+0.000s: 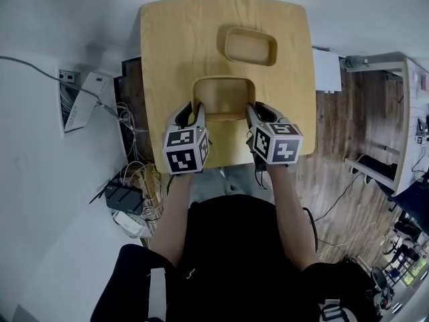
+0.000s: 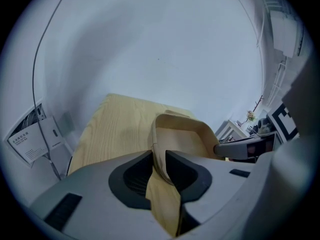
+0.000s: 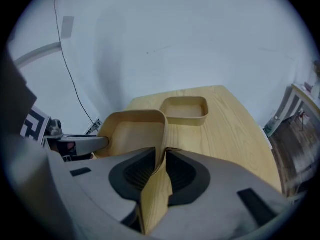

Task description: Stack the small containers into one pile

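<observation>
Head view, wooden table, held container, plank floor

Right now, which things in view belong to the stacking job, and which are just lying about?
Job: near container, clamped by left gripper and right gripper; far container; table.
Lying about: floor cables; black box; printed sheet.

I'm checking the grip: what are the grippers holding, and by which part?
Both hold the near container: the left gripper clamps its left side wall, the right gripper its right side wall.
</observation>
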`<action>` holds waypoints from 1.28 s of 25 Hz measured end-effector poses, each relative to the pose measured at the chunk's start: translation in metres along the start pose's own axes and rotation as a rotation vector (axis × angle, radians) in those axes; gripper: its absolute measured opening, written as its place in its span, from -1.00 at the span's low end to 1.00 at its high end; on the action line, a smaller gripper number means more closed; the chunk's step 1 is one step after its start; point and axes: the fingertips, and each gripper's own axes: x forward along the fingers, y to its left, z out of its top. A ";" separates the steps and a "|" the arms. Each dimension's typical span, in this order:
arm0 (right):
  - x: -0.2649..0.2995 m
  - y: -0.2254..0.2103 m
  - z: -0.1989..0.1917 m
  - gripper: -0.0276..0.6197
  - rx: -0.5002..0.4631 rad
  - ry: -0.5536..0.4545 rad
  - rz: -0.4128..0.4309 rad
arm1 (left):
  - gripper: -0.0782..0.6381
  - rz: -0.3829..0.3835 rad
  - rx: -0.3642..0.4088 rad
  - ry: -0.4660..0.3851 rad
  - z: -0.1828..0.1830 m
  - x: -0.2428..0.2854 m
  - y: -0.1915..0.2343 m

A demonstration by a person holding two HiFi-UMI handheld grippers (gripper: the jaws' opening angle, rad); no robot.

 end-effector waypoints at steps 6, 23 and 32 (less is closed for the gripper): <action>-0.020 0.001 0.016 -0.70 0.004 -0.063 -0.031 | -0.52 -0.030 0.021 -0.045 0.019 -0.011 -0.012; -0.058 0.000 0.041 -0.73 0.034 -0.185 -0.078 | -0.52 -0.073 0.086 -0.131 0.057 -0.035 -0.036; -0.050 -0.024 0.048 -0.73 0.066 -0.180 -0.061 | -0.53 -0.060 0.098 -0.124 0.067 -0.014 -0.050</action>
